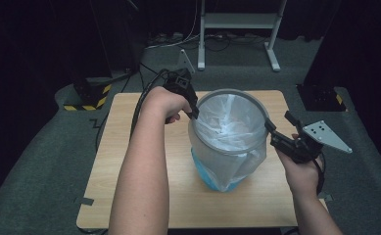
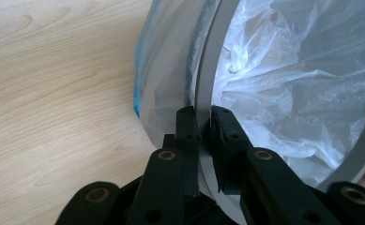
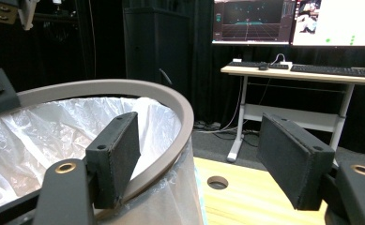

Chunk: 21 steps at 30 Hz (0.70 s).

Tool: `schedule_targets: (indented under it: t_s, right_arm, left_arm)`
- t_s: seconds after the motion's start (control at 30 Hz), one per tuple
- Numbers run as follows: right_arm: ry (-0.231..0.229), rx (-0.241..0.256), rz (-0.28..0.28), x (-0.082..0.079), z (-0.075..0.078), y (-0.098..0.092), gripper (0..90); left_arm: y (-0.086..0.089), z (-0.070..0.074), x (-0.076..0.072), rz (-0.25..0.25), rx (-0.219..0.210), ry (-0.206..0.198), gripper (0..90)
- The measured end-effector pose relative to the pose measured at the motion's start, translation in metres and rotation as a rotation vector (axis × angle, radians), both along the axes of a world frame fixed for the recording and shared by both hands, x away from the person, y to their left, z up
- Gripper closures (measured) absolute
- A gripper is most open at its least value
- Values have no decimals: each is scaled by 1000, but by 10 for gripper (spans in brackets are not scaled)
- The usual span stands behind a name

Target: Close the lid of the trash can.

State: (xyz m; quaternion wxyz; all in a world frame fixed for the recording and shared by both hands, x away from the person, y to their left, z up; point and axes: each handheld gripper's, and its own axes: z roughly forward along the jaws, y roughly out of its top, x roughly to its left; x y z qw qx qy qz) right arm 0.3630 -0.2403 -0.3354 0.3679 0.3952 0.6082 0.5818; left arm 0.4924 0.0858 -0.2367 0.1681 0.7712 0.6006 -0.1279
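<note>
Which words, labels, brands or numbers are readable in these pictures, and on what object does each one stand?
No text is readable.
Two lit monitor screens behind the desk: contents too small and blurred to read.
Round grey-rimmed bin with its clear plastic liner bag: no label seen.
Light wooden table: no markings.
Black left gripper, black right gripper: no print seen.

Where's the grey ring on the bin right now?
In the high view the grey ring tops the bag-lined bin mid-table, between the left hand-held gripper and the right hand-held gripper.

Bin (image 1: pixel 227 161) stands upright mid-table: blue body, grey ring (image 1: pixel 256 100) round the top. White plastic liner (image 1: pixel 229 127) sits crumpled inside, folded over rim and hanging down outside.
</note>
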Motion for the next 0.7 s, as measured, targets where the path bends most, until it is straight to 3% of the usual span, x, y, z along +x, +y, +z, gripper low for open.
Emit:
schedule_targets:
  t_s: [0.07, 0.13, 0.2, 0.27, 0.5, 0.6, 0.7]
  right_arm:
    - [3, -1, 0, 1, 0, 1, 297]
    - [14, -9, -3, 3, -1, 2, 297]
    - [24, -16, -4, 4, -3, 3, 298]
    - [33, -21, -5, 5, -5, 3, 299]
    - [37, -12, -2, 5, -8, 2, 301]
    - [38, -13, -1, 4, -8, 2, 305]
    - [38, -4, 6, 4, -10, 1, 314]
  left_arm:
    - [0, 3, -1, -8, 7, -38, 743]
    - [3, 7, -2, -2, -18, -59, 677]
    - [7, 13, -3, -1, -24, -103, 689]
    - [10, 18, -3, 3, -40, -159, 794]
    - [4, 7, -1, -8, -40, -180, 886]
    - [2, 0, 0, -1, -26, -177, 898]
    - [4, -2, 0, 7, -41, -187, 899]
